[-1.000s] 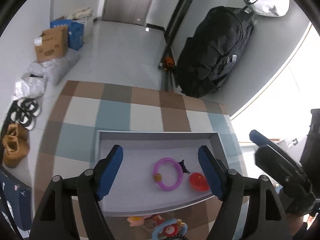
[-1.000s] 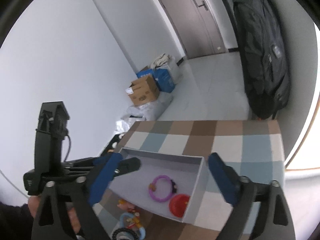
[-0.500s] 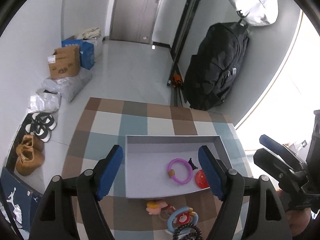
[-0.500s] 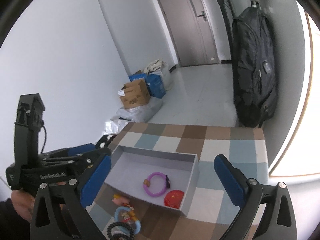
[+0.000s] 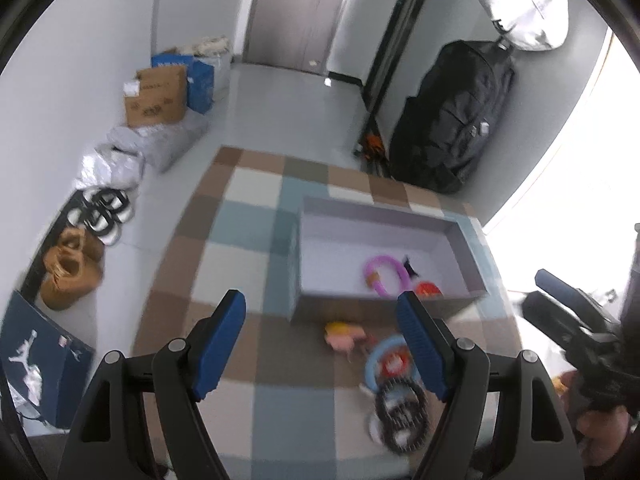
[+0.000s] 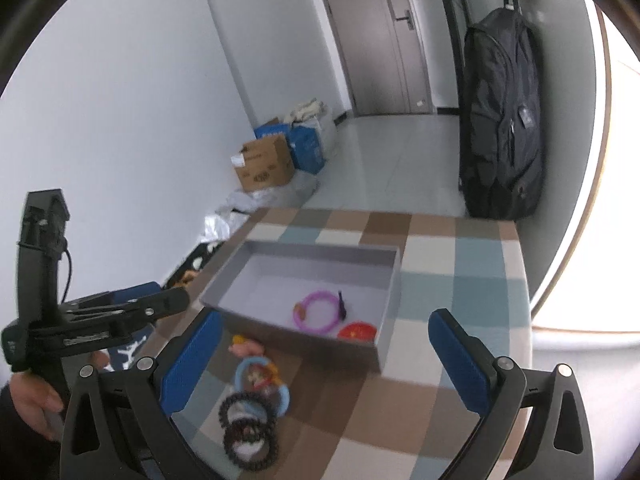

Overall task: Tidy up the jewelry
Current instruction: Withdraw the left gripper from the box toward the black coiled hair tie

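- The grey box sits ahead of both claws on the checked table, nearer the right one. If a claw comes in low toward the loose pieces, a finger could catch the box's near wall and shove it. The box looks light, I judge.
- The left gripper stands wide apart and holds nothing. The right gripper is also spread wide and empty. A closing stroke in this state could catch two pieces at once.
- The black beaded bracelets lie just under the right claw's left finger, overlapping the blue ring. Pinching one may drag the other along, since they touch.
- The pink piece lies against the box's outer wall, ahead of the right claw. The wall leaves little room for a finger there.
- The purple ring and red disc are already inside the box, near its right end.
- Compared with a second ago, the left claw has pulled back: the box looks farther off and lies to the right of its fingers, and the loose pieces now show fully.
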Motion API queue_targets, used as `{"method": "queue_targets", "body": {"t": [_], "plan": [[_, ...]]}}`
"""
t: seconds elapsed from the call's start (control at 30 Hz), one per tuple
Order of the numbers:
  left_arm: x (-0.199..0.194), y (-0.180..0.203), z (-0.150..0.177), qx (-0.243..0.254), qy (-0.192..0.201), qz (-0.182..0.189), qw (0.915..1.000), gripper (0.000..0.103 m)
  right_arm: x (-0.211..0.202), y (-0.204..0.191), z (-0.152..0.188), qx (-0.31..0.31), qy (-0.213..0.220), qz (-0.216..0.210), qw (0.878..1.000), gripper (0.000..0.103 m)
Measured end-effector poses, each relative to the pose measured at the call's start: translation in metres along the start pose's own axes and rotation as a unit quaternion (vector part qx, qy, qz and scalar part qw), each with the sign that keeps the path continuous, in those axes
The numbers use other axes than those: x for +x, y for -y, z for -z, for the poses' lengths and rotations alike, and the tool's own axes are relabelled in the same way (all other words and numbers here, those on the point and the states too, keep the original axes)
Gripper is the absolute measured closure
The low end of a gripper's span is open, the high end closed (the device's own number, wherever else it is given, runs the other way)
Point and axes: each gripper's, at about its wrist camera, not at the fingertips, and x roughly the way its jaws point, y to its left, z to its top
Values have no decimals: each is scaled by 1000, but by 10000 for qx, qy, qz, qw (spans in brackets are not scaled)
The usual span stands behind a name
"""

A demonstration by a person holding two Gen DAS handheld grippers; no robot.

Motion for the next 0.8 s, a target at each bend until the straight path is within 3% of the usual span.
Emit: {"method": "queue_targets", "body": {"t": [0.13,0.27,0.4,0.57,0.8], "plan": [[4,4,17,-66,-397,323,9987,29,-2,1,6,7,-138,71,9999,0],[10,21,31,279,-681,433,9963,29,-4,9,9,238,-275,164,9992,0],[17,37,41,830,-827,218,9929,29,-11,15,5,468,-212,143,9986,0],[27,56,51,1274,-1062,282,9857,29,-17,20,3,564,-163,200,9981,0],[37,67,58,1550,-1157,110,9811,29,-19,30,3,722,-228,259,9968,0]]}}
